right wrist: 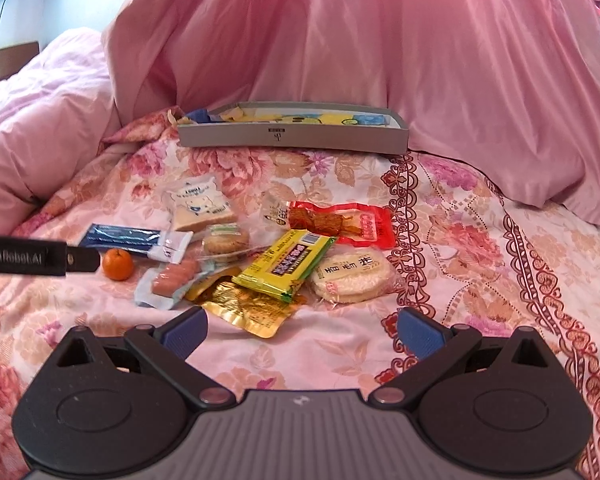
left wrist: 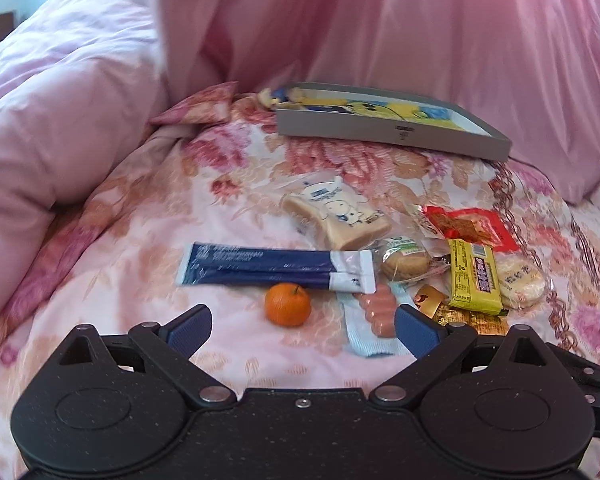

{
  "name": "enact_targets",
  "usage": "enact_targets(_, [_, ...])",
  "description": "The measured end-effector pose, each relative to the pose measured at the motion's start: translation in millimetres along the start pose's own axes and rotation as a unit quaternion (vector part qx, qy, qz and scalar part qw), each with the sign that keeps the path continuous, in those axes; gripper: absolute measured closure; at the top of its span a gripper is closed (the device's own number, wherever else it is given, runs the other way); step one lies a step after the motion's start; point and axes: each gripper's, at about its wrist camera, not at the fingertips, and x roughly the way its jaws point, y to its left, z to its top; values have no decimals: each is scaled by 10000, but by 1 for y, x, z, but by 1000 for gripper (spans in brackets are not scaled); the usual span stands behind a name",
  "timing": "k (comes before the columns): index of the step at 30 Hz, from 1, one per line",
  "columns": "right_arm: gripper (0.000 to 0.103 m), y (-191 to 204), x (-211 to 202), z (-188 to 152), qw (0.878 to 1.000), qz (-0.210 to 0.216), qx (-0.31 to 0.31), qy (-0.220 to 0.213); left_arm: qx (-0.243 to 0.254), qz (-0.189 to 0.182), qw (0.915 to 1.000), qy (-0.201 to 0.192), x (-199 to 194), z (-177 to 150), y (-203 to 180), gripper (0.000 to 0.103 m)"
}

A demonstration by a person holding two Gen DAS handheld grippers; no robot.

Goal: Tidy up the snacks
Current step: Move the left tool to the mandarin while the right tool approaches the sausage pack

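Snacks lie in a loose pile on a floral bedspread: a small orange [left wrist: 288, 304] [right wrist: 117, 264], blue stick packs [left wrist: 274, 268] [right wrist: 134, 241], a bread pack [left wrist: 336, 212] [right wrist: 202, 204], a sausage pack [left wrist: 374, 320] [right wrist: 170, 280], a round biscuit [left wrist: 405, 262] [right wrist: 225, 243], a yellow bar [left wrist: 475, 276] [right wrist: 286, 265], a red packet [left wrist: 466, 224] [right wrist: 342, 220], a rice cracker [left wrist: 520, 282] [right wrist: 350, 274] and a gold pouch [right wrist: 246, 306]. A grey shallow box [left wrist: 392, 130] [right wrist: 292, 136] sits behind them. My left gripper [left wrist: 303, 330] is open just before the orange. My right gripper [right wrist: 302, 332] is open before the gold pouch.
Pink duvet [left wrist: 60, 100] is bunched at the left and pink fabric [right wrist: 420, 40] rises behind the box. The left gripper's body [right wrist: 24, 258] reaches in from the left edge of the right wrist view. Bare bedspread [right wrist: 520, 260] lies to the right of the pile.
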Motion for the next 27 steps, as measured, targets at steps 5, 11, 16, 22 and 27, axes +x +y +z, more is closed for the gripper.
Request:
enact_targets(5, [0,-9,18,1,9997,206,-35,123,427,-76,9990,136,22,7,0,5])
enact_targets(11, [0,-13,37,5,9971,741,43,137,512,-72,9979,394,47,6,19,7])
enact_targets(16, [0,8,47,13,9906,1338,-275,31,298,-258,9987,311,54,8,35,7])
enact_targets(22, [0,46,62,19,9838,1718,-496,109,364,-532,9970,437,68,19,45,7])
enact_targets(27, [0,67,78,22,9850,1610,-577,246,64,-631,9963,573,77,22,60,12])
